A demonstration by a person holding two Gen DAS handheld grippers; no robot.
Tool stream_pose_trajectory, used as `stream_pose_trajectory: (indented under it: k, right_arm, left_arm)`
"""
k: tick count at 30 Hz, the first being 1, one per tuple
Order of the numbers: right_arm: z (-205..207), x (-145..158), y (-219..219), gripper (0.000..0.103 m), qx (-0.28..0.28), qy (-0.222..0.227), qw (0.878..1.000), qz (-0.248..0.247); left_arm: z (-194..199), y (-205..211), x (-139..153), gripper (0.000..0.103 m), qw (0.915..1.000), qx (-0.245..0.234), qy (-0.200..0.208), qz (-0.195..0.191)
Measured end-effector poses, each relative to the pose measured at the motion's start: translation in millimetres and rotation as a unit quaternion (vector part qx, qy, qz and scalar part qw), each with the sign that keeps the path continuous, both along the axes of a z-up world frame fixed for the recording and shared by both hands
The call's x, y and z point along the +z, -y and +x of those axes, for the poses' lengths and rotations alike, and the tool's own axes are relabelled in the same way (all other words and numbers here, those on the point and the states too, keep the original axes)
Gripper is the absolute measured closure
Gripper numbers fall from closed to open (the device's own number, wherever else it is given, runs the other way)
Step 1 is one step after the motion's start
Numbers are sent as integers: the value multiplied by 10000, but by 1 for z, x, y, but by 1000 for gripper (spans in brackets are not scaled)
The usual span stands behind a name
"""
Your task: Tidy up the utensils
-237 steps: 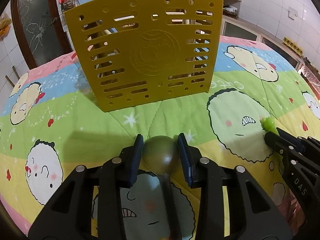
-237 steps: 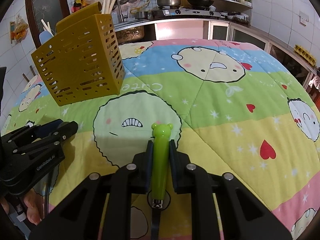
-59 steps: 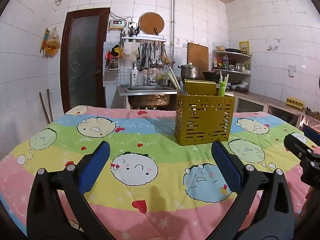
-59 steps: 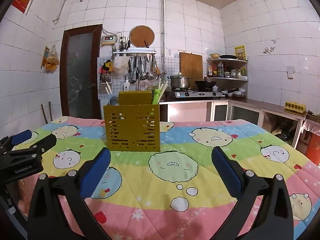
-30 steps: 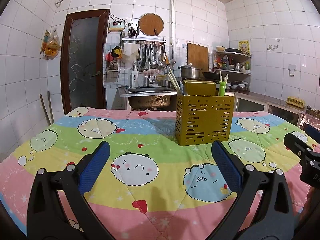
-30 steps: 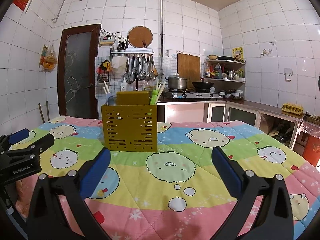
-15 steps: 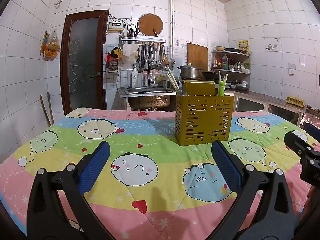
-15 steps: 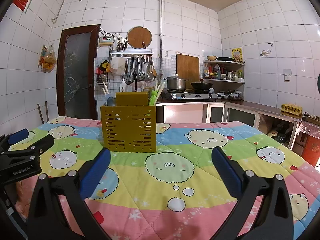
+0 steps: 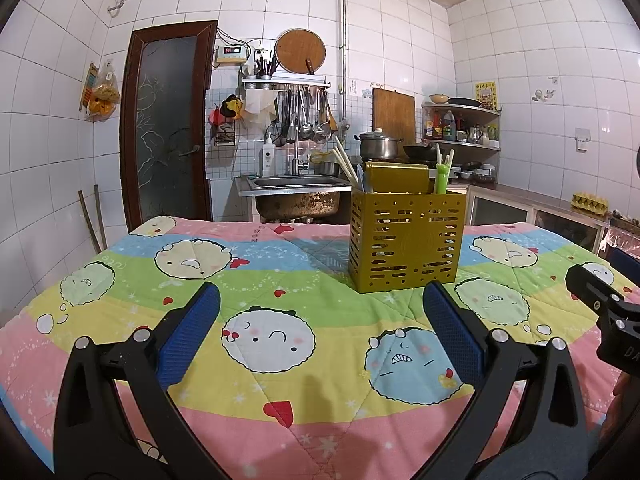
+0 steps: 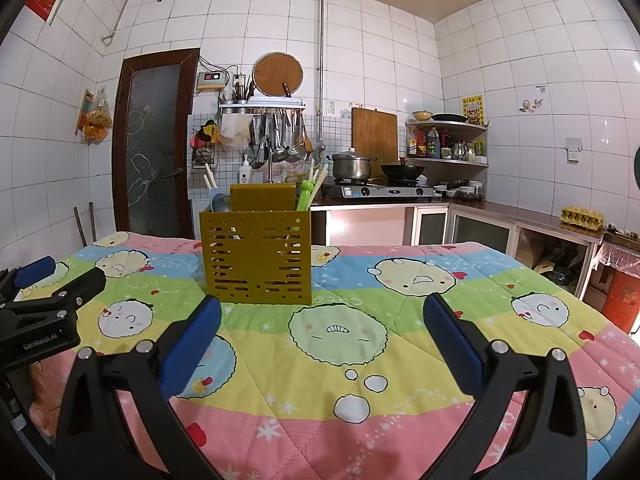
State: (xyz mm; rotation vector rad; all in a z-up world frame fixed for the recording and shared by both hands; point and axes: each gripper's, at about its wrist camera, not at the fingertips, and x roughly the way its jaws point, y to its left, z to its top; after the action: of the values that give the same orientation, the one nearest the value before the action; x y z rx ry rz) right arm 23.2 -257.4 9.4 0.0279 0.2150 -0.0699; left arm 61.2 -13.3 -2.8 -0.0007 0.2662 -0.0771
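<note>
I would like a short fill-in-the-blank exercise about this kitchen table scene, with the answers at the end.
1. The yellow utensil holder stands on a quilt printed with cartoon ____.
2. The left gripper has its jaws ____.
3. The right gripper holds ____.
4. The green-handled utensil stands ____ the holder.

Answers: faces; open; nothing; inside

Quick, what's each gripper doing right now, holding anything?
Left gripper: open, holding nothing.
Right gripper: open, holding nothing.
</note>
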Motion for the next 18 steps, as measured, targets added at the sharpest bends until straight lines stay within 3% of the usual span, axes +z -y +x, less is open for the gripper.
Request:
stream_pose_trajectory:
  k: [18]
  right_arm:
    - [3, -2, -5, 4, -62, 15, 10000, -70]
  left_arm:
    - [0, 0, 0, 5, 10000, -6, 3, 0]
